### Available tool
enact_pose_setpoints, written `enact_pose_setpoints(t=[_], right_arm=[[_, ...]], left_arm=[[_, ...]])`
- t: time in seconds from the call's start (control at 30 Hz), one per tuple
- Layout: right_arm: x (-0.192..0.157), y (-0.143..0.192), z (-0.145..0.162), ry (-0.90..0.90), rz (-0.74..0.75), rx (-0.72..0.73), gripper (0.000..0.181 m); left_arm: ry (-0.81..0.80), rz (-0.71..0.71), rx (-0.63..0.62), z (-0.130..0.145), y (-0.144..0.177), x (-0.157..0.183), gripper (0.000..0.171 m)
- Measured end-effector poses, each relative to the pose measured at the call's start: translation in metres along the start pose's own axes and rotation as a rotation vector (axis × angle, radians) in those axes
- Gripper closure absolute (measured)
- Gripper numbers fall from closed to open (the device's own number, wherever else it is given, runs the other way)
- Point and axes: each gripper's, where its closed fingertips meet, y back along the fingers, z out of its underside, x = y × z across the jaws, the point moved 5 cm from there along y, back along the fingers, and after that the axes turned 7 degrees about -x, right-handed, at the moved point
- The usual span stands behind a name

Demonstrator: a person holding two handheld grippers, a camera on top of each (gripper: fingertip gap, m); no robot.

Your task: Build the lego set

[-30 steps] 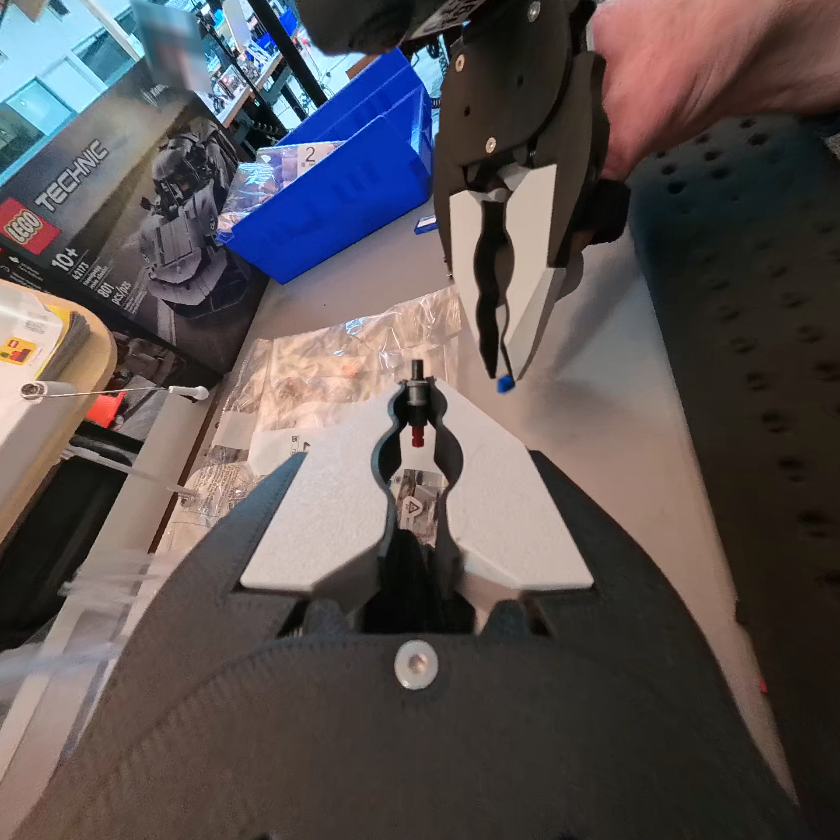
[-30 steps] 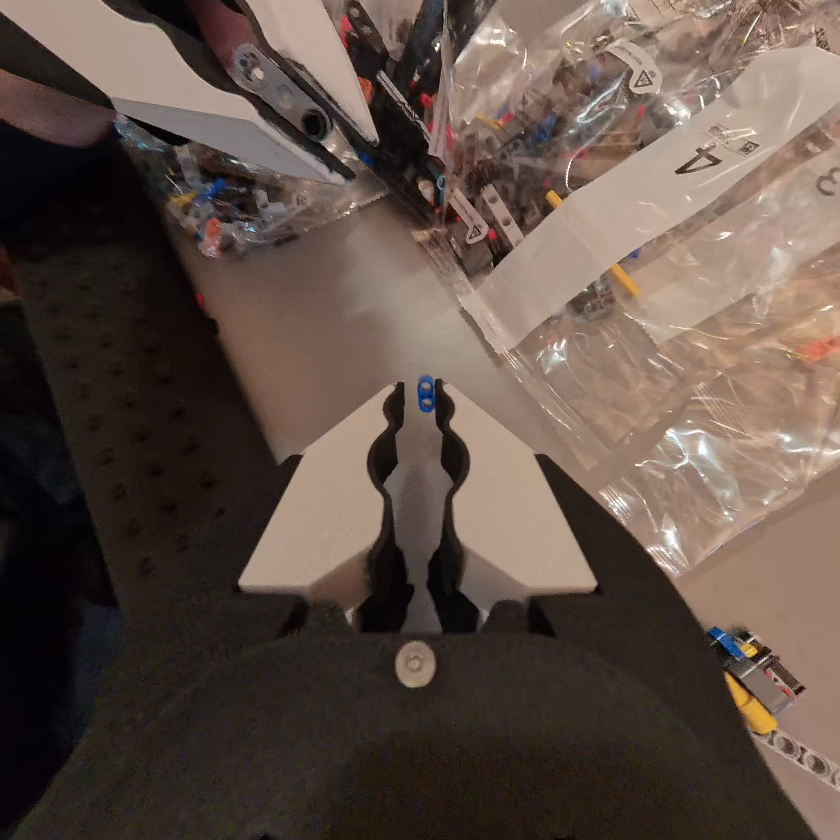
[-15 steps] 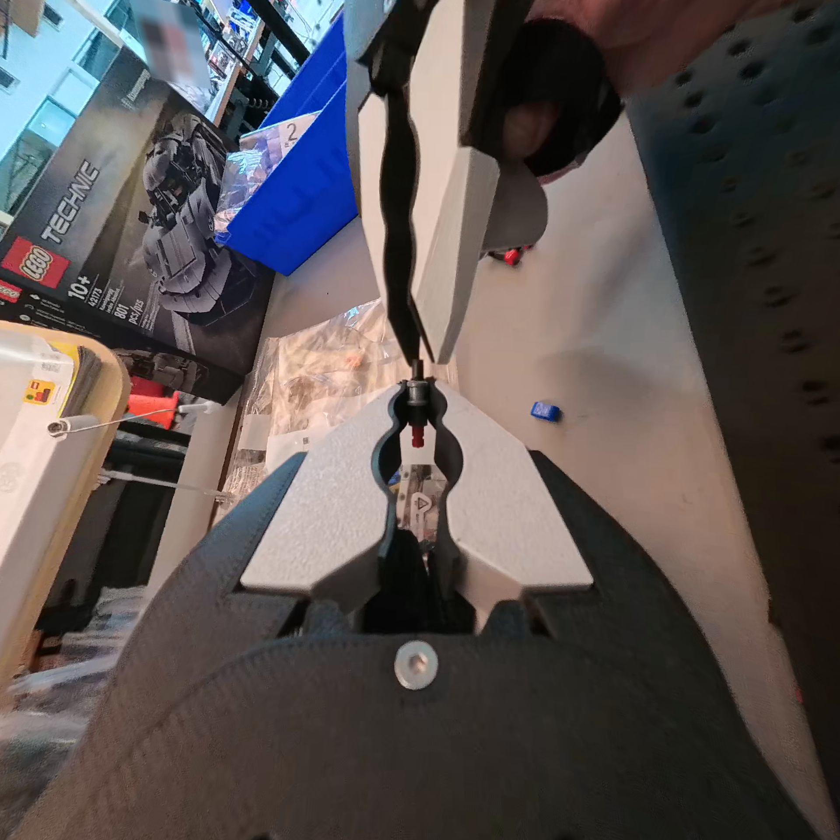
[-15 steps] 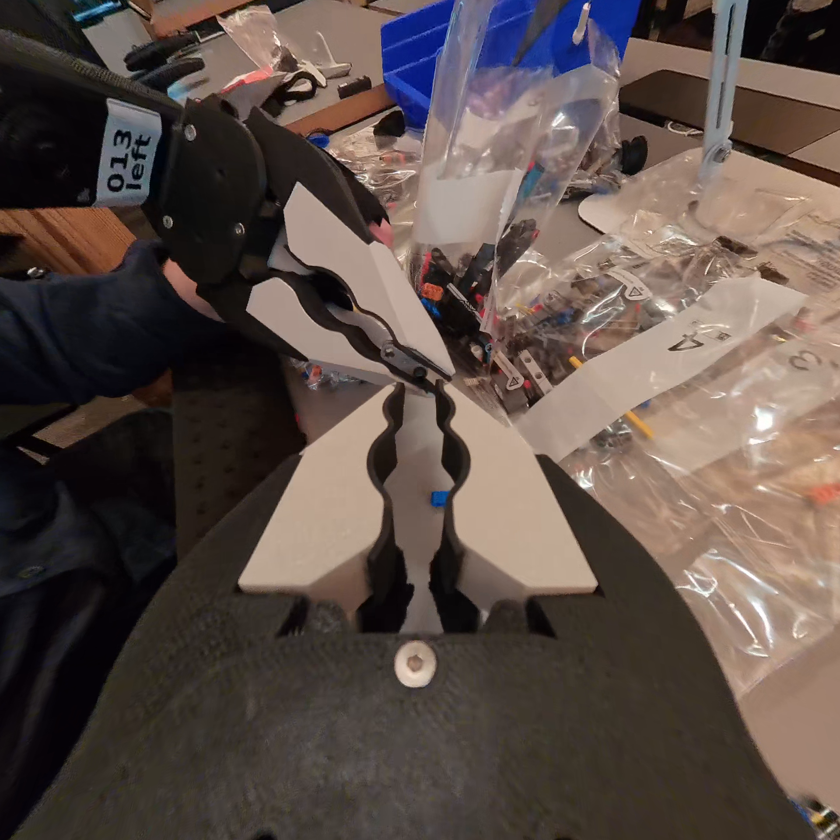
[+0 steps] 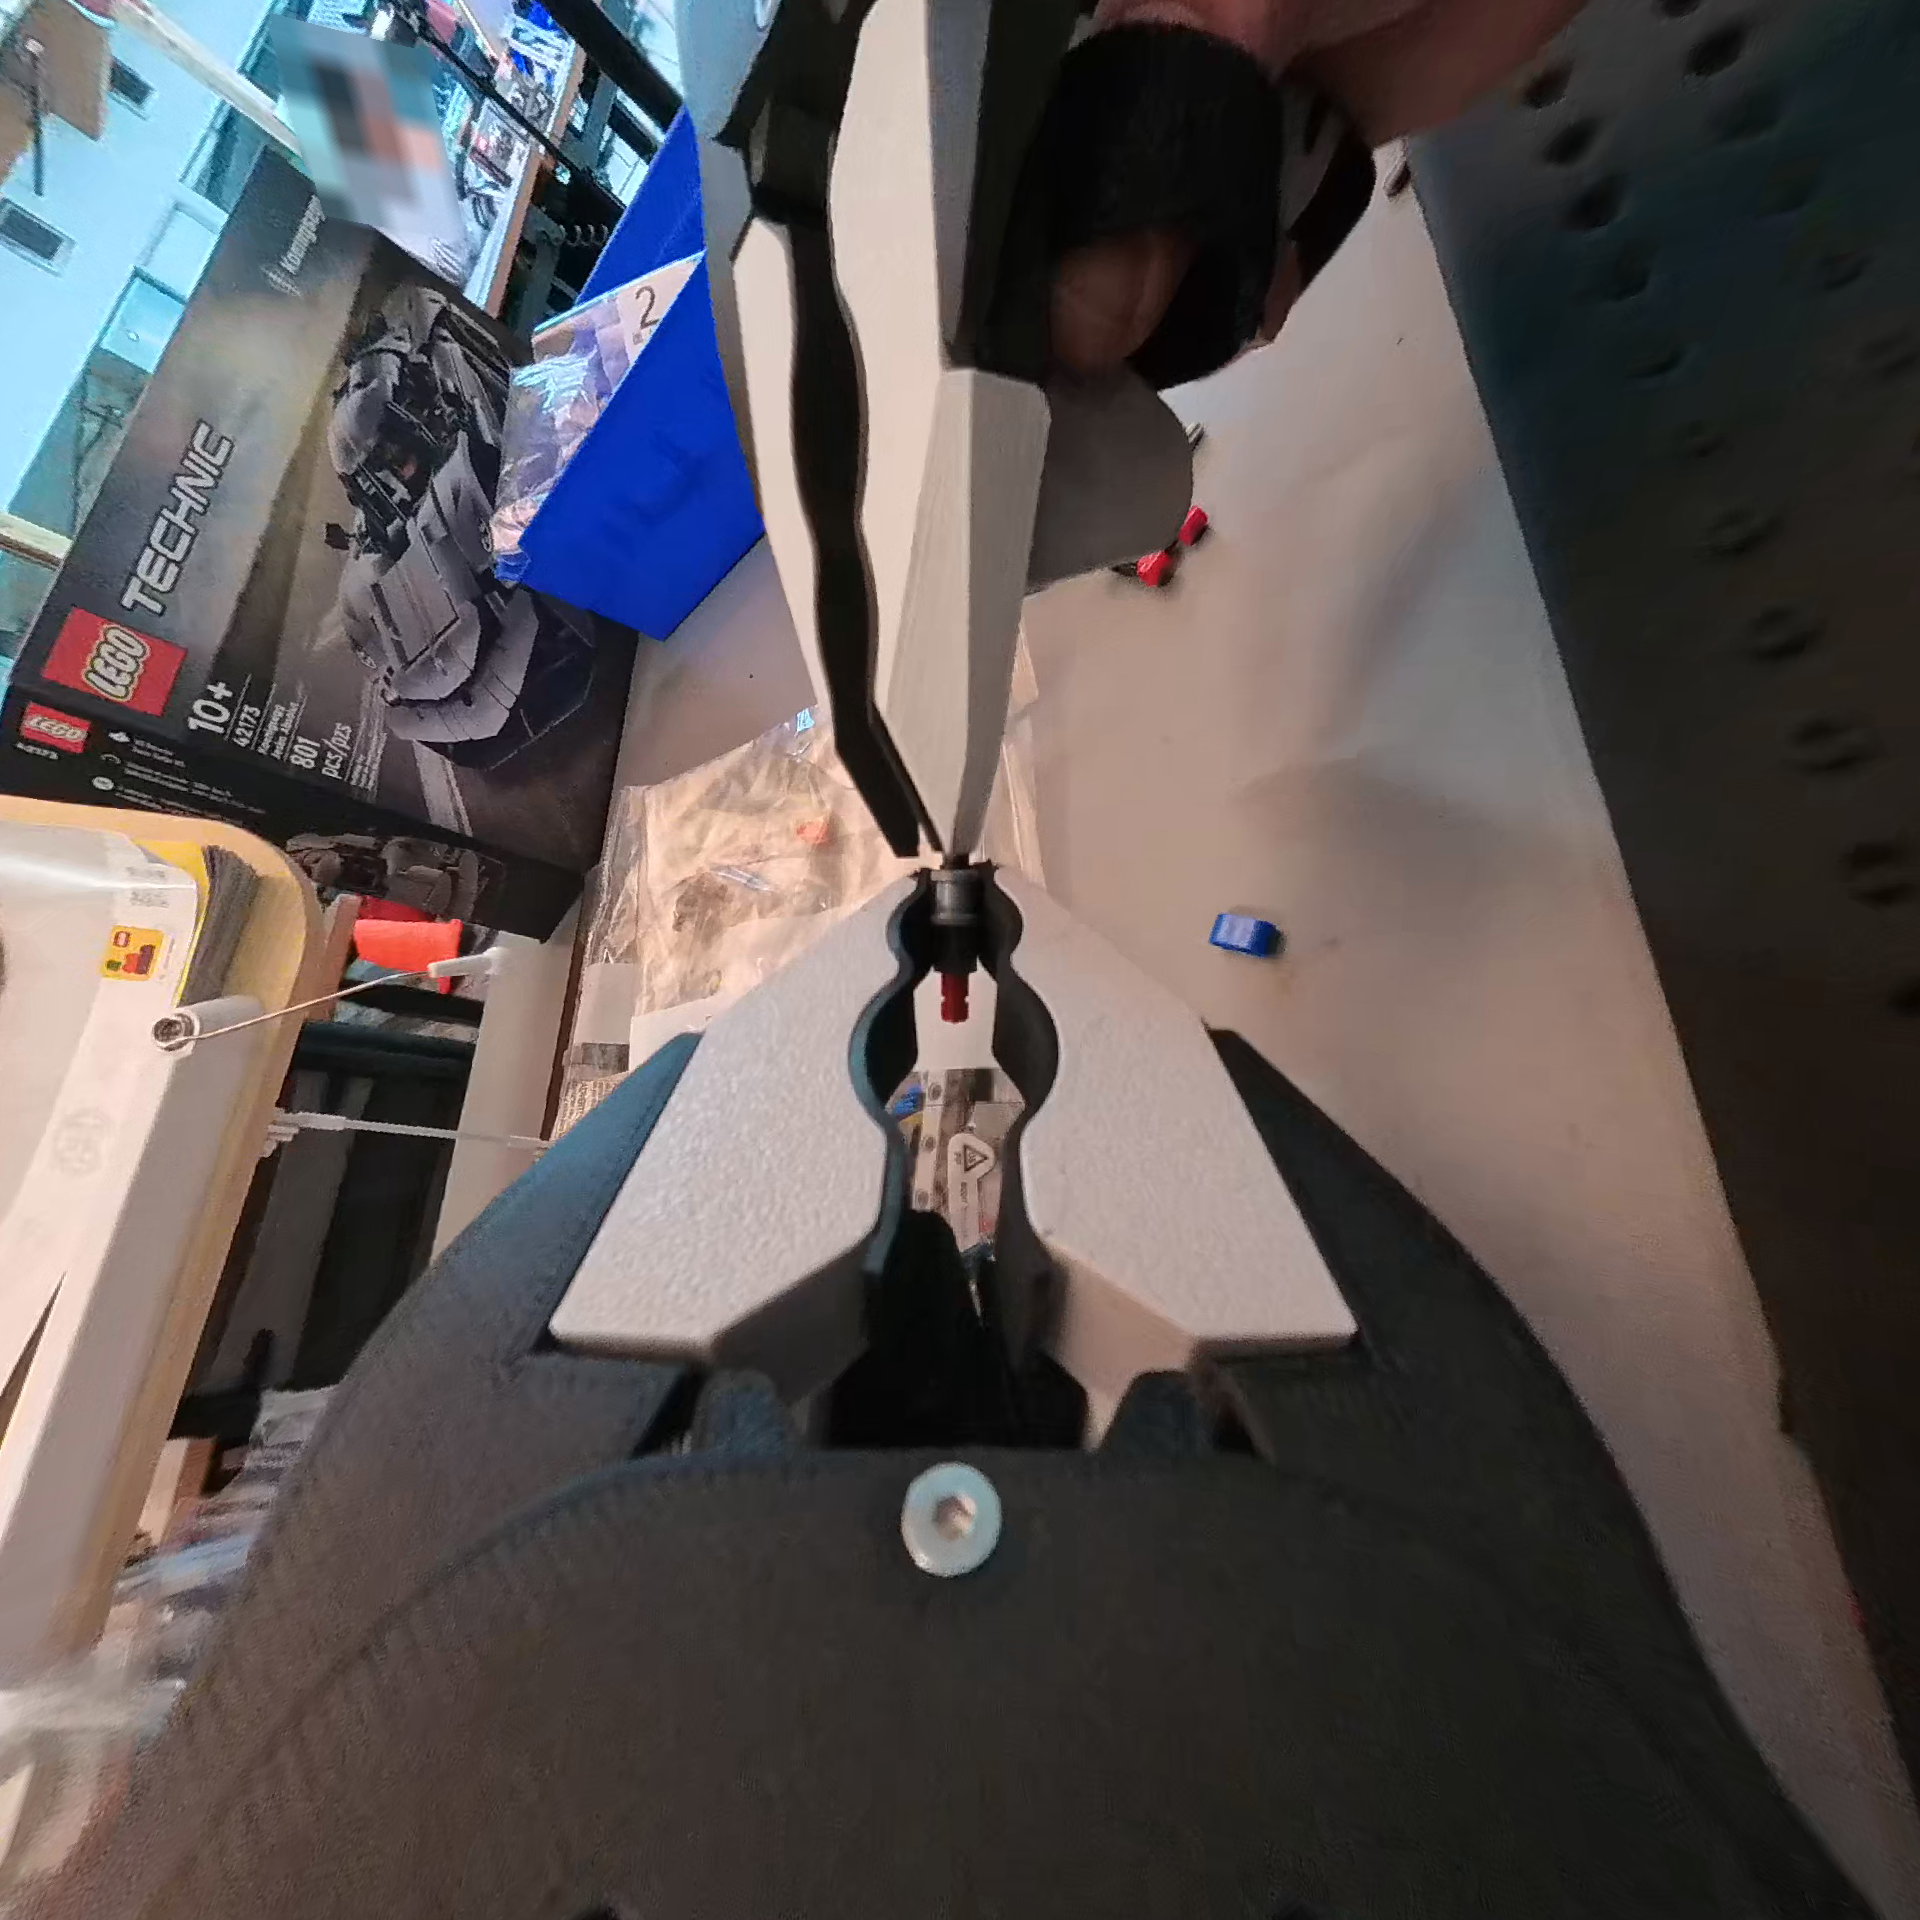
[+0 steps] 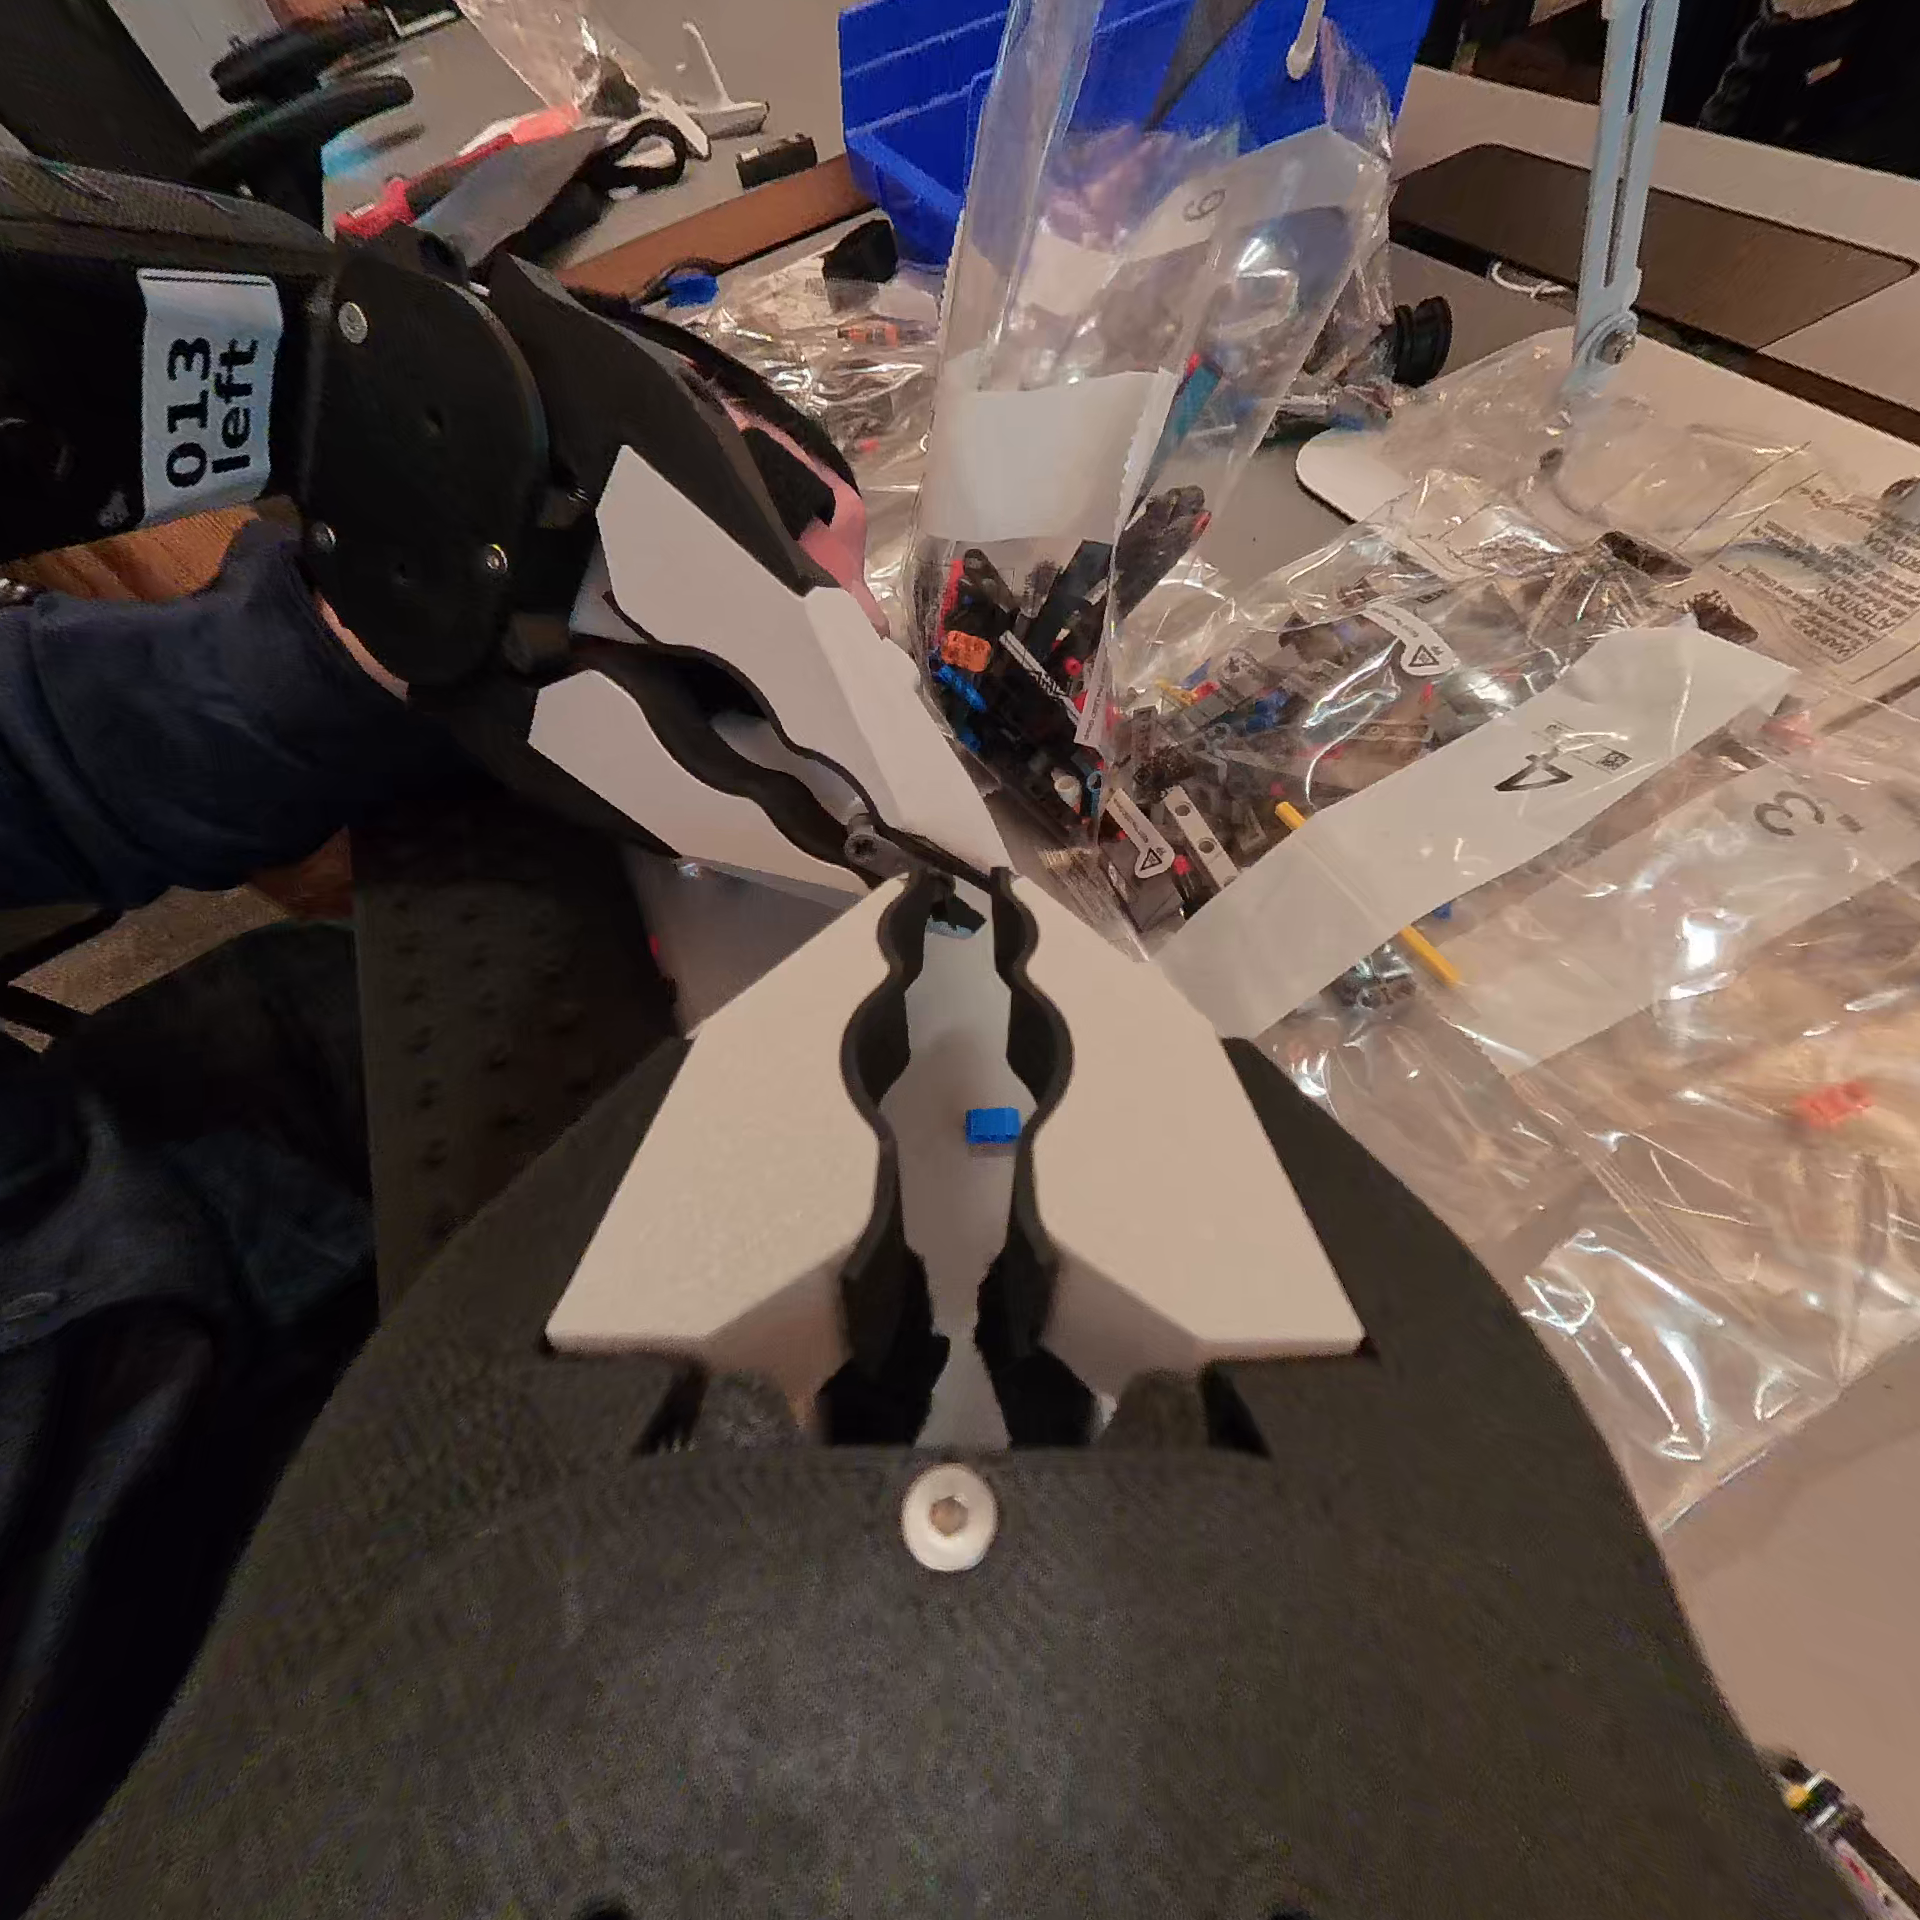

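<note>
Now we see our left claw (image 5: 954, 883) clamped on a small dark pin (image 5: 954, 902) with a red stub (image 5: 952, 1000) at its inner end, held at the very fingertips. Our right claw (image 6: 951, 888) meets it tip to tip from above, its jaws slightly apart, with a small gap at the tips; whether they grip the pin we cannot tell. Below, a loose blue piece (image 6: 992, 1127) lies on the pale worktop (image 5: 1351, 831). Beyond stand clear bags: an upright bag (image 6: 1091, 468) holding dark, red and blue parts, and flat bags (image 6: 1558, 987) with white strips. Farther off sit a blue bin (image 5: 644, 488) with another bag in it, and the dark set box (image 5: 312, 540). A dark sleeve (image 6: 156, 707) runs into the left claw's handle.
</note>
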Motion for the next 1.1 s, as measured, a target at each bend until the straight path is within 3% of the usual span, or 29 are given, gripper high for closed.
enact_pose_setpoints(t=[0.53,1.1], right_arm=[[-0.0036,-0.0002,0.0017,-0.060,-0.072,0.044,0.176],[-0.0034,-0.0005,0.0041,-0.064,-0.030,0.068,0.179]], left_arm=[[-0.066,-0.054,-0.033,-0.0024,-0.0001,0.0002,0.165],[-0.109,-0.103,-0.053,-0.0042,0.0006,-0.0003,0.165]])
